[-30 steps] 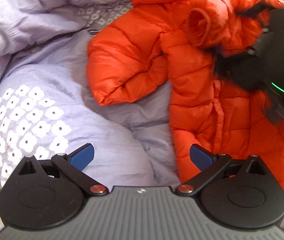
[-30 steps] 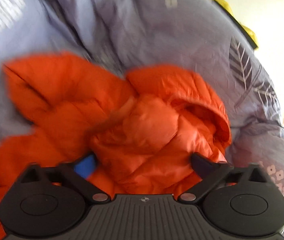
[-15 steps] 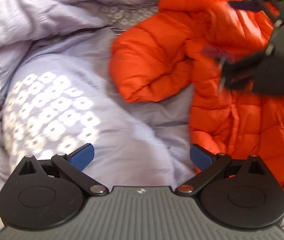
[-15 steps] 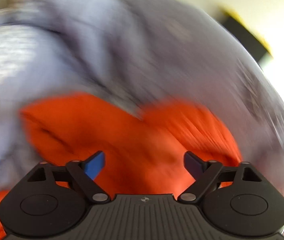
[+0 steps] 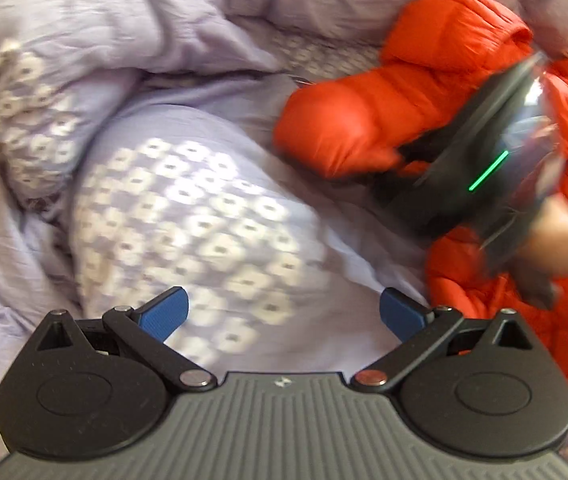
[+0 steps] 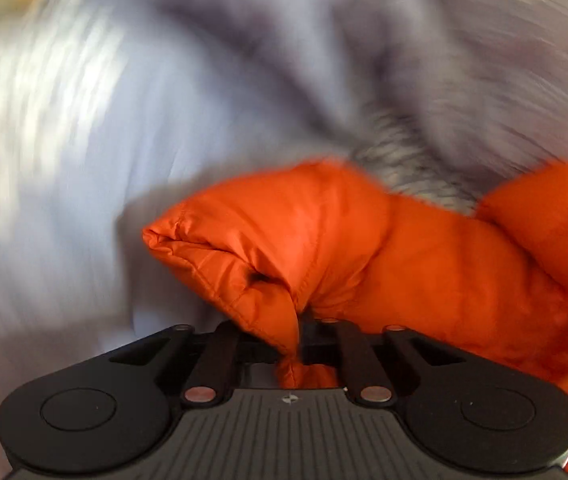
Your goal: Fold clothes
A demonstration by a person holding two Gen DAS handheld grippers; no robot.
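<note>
On the bed, over a rumpled lilac duvet with white flower print [image 5: 187,216], the puffy orange quilted jacket [image 5: 368,120] lies toward the right side, one sleeve [image 6: 267,248] folded out to the left. The right claw [image 6: 298,350] is clamped on the sleeve's cuff edge, orange fabric pinched between its closed black fingers; a hand [image 5: 564,240] grips its handle. The left claw [image 5: 284,312] hangs above bare duvet, its blue pads [image 5: 165,312] spread wide apart with nothing between them, just left of the jacket's hem.
</note>
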